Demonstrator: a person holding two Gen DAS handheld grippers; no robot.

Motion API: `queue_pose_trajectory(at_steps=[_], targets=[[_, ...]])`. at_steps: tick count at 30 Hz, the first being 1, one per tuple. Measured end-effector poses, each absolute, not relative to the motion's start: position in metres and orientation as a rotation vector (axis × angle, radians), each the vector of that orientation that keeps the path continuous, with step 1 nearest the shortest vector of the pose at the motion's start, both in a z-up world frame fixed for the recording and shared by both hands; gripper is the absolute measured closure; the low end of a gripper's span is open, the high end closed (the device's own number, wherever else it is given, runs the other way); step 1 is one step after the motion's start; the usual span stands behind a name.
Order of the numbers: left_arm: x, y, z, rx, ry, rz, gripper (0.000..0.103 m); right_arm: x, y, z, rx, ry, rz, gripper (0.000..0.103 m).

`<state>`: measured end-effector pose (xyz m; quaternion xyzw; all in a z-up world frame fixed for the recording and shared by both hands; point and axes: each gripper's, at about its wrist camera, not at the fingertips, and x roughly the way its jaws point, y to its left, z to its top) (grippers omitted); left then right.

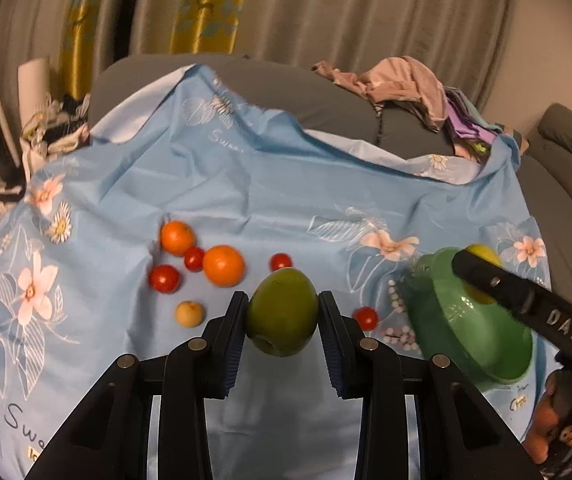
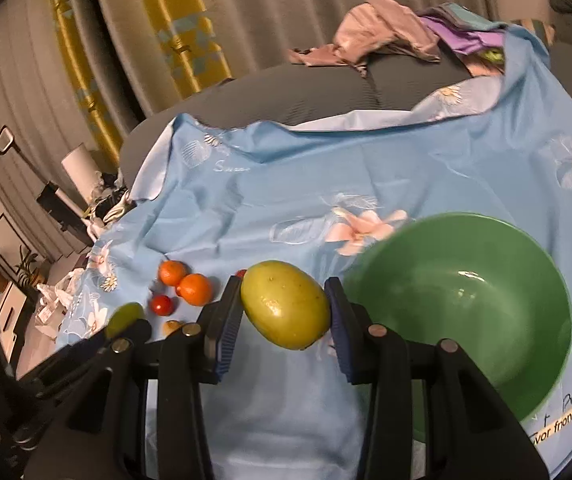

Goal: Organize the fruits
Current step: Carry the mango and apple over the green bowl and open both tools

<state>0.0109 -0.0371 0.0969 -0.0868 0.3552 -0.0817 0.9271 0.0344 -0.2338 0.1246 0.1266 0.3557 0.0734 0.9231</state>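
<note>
So on my end both grippers have fruit in them right now. The left gripper (image 1: 282,316) is clamped on a green fruit (image 1: 282,312), pads pressed against either side, and it's lifted off the blue flowered cloth (image 1: 246,184) that covers the table. The right gripper (image 2: 284,312) is squeezing a yellow-green fruit (image 2: 286,305) the same way, held up just left of the green bowl (image 2: 525,380) from its own camera.

From the left camera I can see the right gripper reaching in from the right side, with that yellow-green fruit sitting over the bowl's far rim. The bowl looks empty inside as far as the right camera shows it.

Everything else is loose on the cloth, out past the left gripper. There are two oranges (image 1: 223,265) close together, with a small red tomato (image 1: 194,258) tucked between them, basically touching both. Another tomato (image 1: 164,278) sits just in front and to the left of those. One more tomato (image 1: 280,261) peeks out right behind the green fruit, and a fourth (image 1: 365,318) lies beside the left gripper's right finger, between it and the bowl. A small tan fruit (image 1: 190,313) is near the left finger; can't tell what kind it is.

Behind the table there's a gray sofa (image 1: 325,92) with a pile of clothes (image 1: 405,84) on it, and curtains (image 1: 325,4) behind that.
</note>
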Motion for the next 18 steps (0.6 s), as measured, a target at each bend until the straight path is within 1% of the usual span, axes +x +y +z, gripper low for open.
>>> queue_pose_trajectory(at_steps=[4,11,18], targets=[[0.008,-0.058,0.105,-0.159,0.711,-0.213,0.068,0.025,-0.260,0.127,0.321,0.699,0.123,0.061],[0.009,-0.120,0.116,-0.043,0.693,-0.298,0.067,0.007,-0.312,0.125,0.400,0.673,0.008,0.061],[0.015,-0.171,0.112,0.024,0.709,-0.389,0.067,-0.003,-0.358,0.111,0.495,0.681,-0.093,0.061]])
